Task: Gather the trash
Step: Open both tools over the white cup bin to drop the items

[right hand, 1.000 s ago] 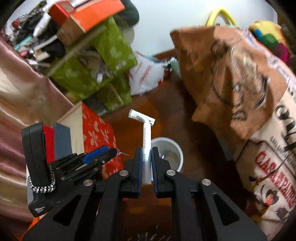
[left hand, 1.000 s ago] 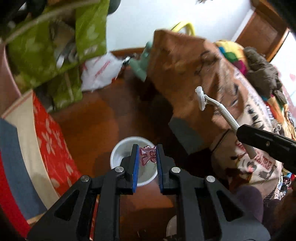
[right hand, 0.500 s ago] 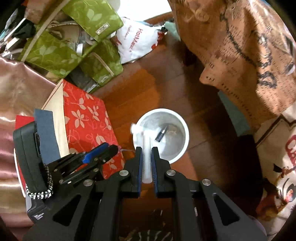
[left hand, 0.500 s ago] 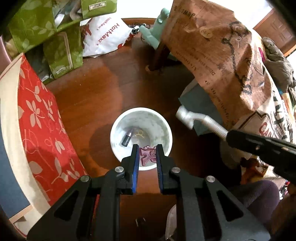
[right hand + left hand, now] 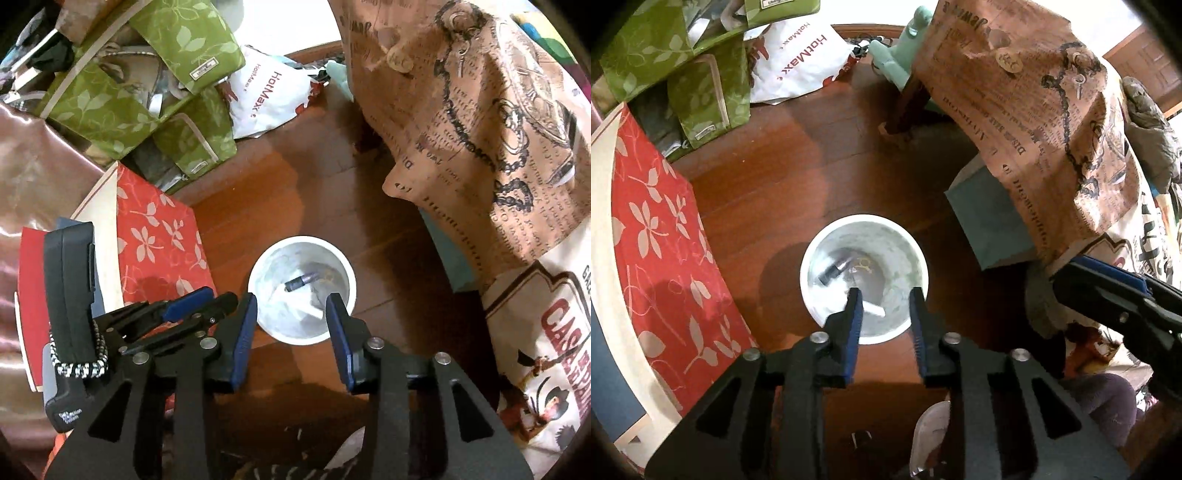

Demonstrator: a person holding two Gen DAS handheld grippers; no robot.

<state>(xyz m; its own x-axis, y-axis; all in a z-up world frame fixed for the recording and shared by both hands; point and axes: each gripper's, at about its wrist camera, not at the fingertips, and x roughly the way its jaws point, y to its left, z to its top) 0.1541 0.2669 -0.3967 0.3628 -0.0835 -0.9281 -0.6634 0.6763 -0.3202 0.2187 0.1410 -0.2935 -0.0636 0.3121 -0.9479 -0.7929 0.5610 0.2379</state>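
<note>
White bin [image 5: 812, 254], red leaf-print box [image 5: 653, 236]

A: Both wrist views look steeply down at the wooden floor [image 5: 798, 166]?
B: Yes, from above, fairly near. They share the white bin [image 5: 864, 284] [image 5: 301, 291]; its blurred contents are perhaps trash.

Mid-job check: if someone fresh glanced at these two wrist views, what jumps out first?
The white bin on the wooden floor, dead centre below both open grippers, left gripper and right gripper, with a dark tube and white scraps lying inside. Next, the red leaf-print box left of the bin and the brown printed cloth draped at right.
</note>
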